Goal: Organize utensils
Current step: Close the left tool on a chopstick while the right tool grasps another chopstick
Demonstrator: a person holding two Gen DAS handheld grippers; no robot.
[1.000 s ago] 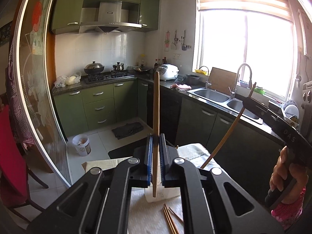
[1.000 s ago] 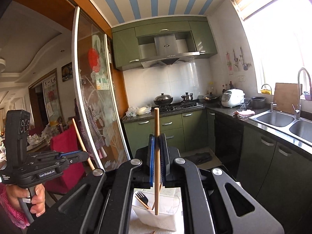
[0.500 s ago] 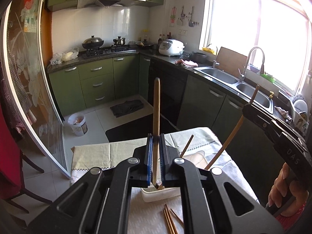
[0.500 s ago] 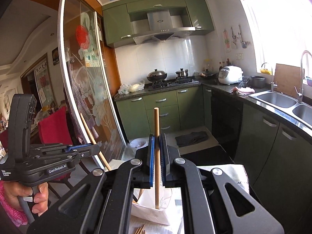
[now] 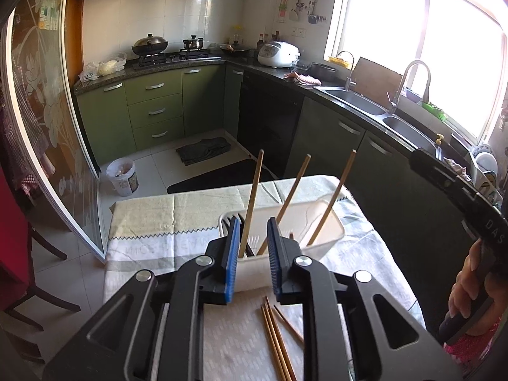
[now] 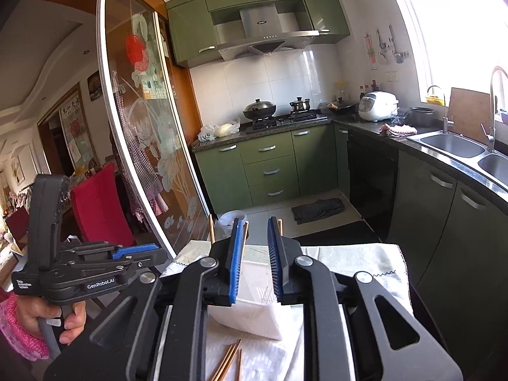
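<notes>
Standing over a cloth-covered table (image 5: 143, 219), the left gripper (image 5: 252, 231) has its blue-padded jaws parted a little; they have just been opening, and a wooden chopstick (image 5: 252, 197) rises in the gap between them, leaning clear of the right pad while contact with the left pad cannot be judged. That chopstick stands with its lower end inside a white utensil basket (image 5: 333, 231), which sits on the table just beyond the fingertips. Two further chopsticks (image 5: 336, 197) lean in the same basket, tilted toward the right. Loose chopsticks (image 5: 276, 343) lie flat on the cloth in front of the basket, beneath the left gripper. From the right wrist view, the right gripper (image 6: 256, 238) likewise shows jaws slightly apart, having just been opening; one chopstick runs close along its left pad and another shows just beyond its right pad, and whether either is touched cannot be told. The basket (image 6: 250, 317) lies directly below these jaws. A hand (image 6: 50, 317) in a pink sleeve grips the left gripper's handle at the lower left of that view. A second hand (image 5: 473, 289) holds the right gripper's handle at the right edge of the left wrist view.
</notes>
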